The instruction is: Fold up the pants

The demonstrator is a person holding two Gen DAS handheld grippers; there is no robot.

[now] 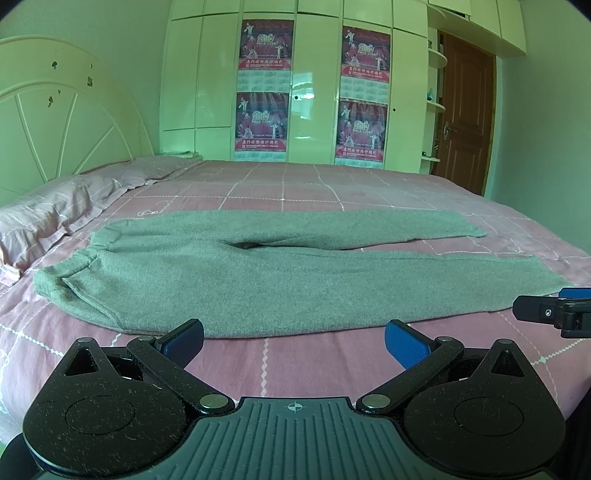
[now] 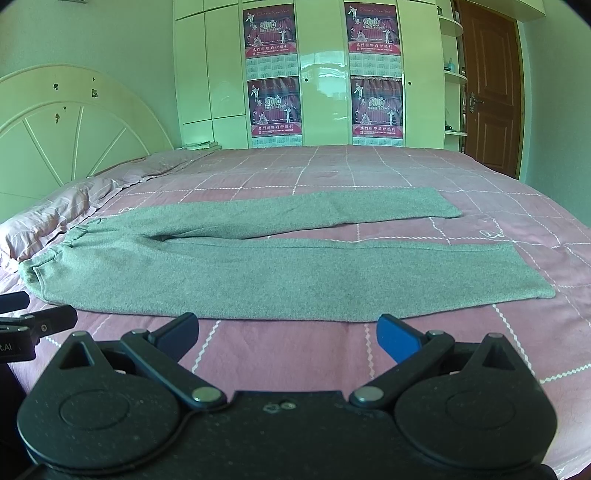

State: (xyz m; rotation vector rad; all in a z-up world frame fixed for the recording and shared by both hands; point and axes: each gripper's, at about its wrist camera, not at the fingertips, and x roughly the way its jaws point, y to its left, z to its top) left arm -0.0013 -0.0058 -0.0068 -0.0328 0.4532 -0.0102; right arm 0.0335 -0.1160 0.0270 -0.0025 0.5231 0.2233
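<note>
Right gripper [image 1: 554, 314] cut off by picture edge; poster [image 2: 271, 31] small print unreadable; pillow [image 1: 44, 218] partly cropped.

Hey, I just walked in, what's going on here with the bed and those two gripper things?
A person is holding a two-finger gripper in each hand, about to fold a pair of grey pants. The pants lie spread flat on the pink checked bedspread, waistband toward the pillow, legs slightly apart. The left gripper and right gripper both hover open at the near edge of the pants, holding nothing. No fold has been made yet.
</note>
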